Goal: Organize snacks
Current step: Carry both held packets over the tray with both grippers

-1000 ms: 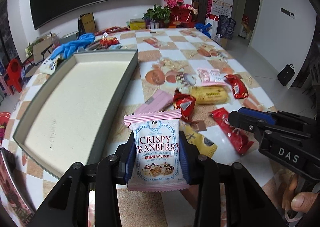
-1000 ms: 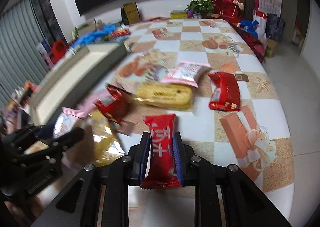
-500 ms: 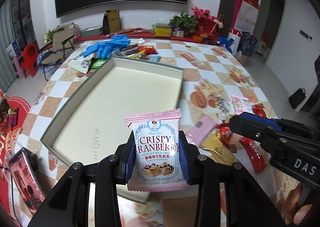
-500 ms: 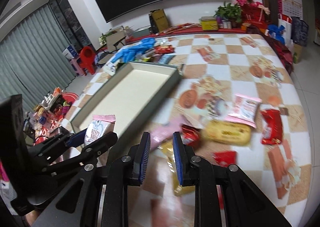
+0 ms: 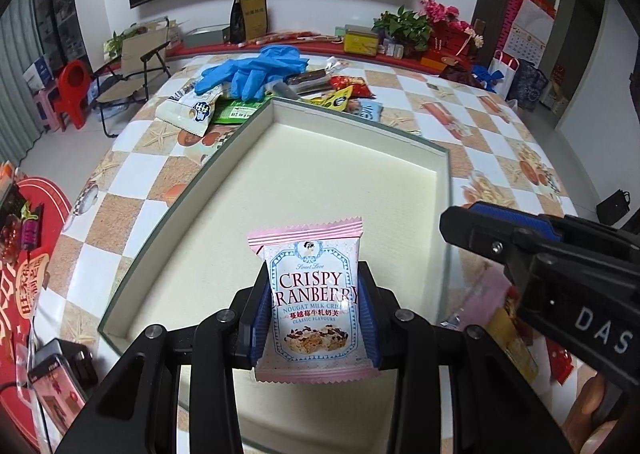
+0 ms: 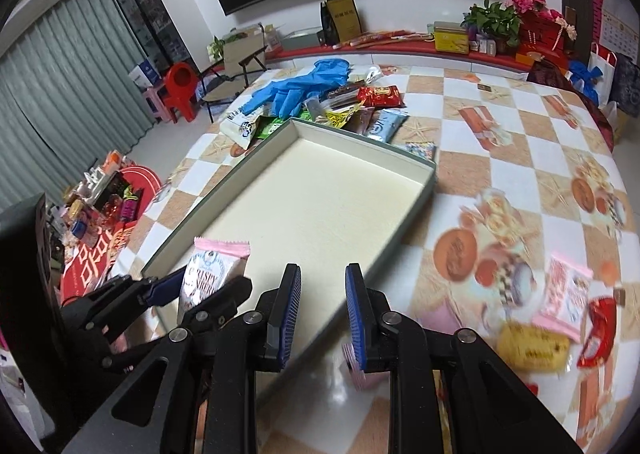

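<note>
A pink and white Crispy Cranberry nougat packet (image 5: 314, 318) stands upright between the pads of my left gripper (image 5: 315, 278), which is shut on it. It hangs over the near end of the shallow cream-lined tray (image 5: 446, 182); the tray has nothing in it. My right gripper (image 6: 322, 294) hovers over the tray's near right rim (image 6: 430, 178). Its blue pads are drawn close with a narrow gap and nothing between them. The right wrist view shows the left gripper (image 6: 204, 286) with the packet (image 6: 212, 270) low on the left. The right gripper's tip (image 5: 472, 222) shows in the left wrist view.
Loose snacks lie right of the tray: a yellow packet (image 6: 532, 342), a red one (image 6: 600, 318), a pink one (image 6: 568, 290). Blue gloves (image 5: 256, 70) and more snack packets (image 6: 360, 102) crowd the table beyond the tray's far end. A small device (image 5: 56, 386) sits by the table's near left edge.
Both grippers have swung left from the loose snacks to over the tray. The red packet seen between the right pads one second ago is gone from them. The left still holds the nougat packet.
</note>
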Tool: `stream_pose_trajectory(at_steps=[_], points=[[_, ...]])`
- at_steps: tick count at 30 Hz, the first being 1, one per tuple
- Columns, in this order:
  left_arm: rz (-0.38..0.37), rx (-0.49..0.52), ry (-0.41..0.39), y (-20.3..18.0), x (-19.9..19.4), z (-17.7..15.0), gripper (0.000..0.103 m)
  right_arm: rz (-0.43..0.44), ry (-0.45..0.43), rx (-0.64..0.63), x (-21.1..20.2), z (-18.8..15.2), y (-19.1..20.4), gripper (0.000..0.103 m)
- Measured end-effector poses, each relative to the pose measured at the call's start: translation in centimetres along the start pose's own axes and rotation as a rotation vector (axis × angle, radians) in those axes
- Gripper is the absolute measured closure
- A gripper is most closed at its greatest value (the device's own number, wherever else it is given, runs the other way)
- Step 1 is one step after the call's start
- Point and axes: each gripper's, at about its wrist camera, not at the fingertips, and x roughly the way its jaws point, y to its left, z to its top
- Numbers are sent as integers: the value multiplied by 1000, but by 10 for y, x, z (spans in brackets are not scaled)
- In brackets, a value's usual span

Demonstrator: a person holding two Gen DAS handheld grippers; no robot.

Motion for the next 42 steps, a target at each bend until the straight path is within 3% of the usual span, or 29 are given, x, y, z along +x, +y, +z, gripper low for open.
stream_pose_trajectory(at_steps=[8,14,17,20,22,24,25,28,29,30,31,33,42], points=[[12,-20,41,15,20,16,61,-8,42,18,35,26,-4,78],[-31,-9,16,8,6,3,61,55,32,13,-10,11,-24,78],[-49,7,14,-3,0,-5,61,-39,-17,-37,-44,-18,-42,78],[-44,44,0,-17,-9,-11,61,-125,43,-32,-56,-50,-75,77],[-48,66,0,-27,-11,-13,61,-183,79,22,-61,-75,-105,68],[-52,79,4,-35,-11,-15,61,-171,103,88,-64,-93,-125,39],[-50,85,6,-38,-12,-16,61,-149,124,124,-62,-101,-132,32],[-48,97,9,-45,-12,-17,61,-163,123,100,-57,-113,-129,31],[-48,100,9,-46,-13,-18,61,-190,141,81,-51,-115,-126,32],[-47,101,7,-47,-14,-18,61,-201,177,63,-41,-117,-123,46],[-47,102,5,-47,-16,-19,61,-220,179,25,-37,-120,-118,49],[-43,101,-1,-46,-19,-18,61,-279,165,-88,-33,-122,-102,81],[-48,91,-3,-41,-20,-14,61,-182,48,-1,-59,-100,-95,81]])
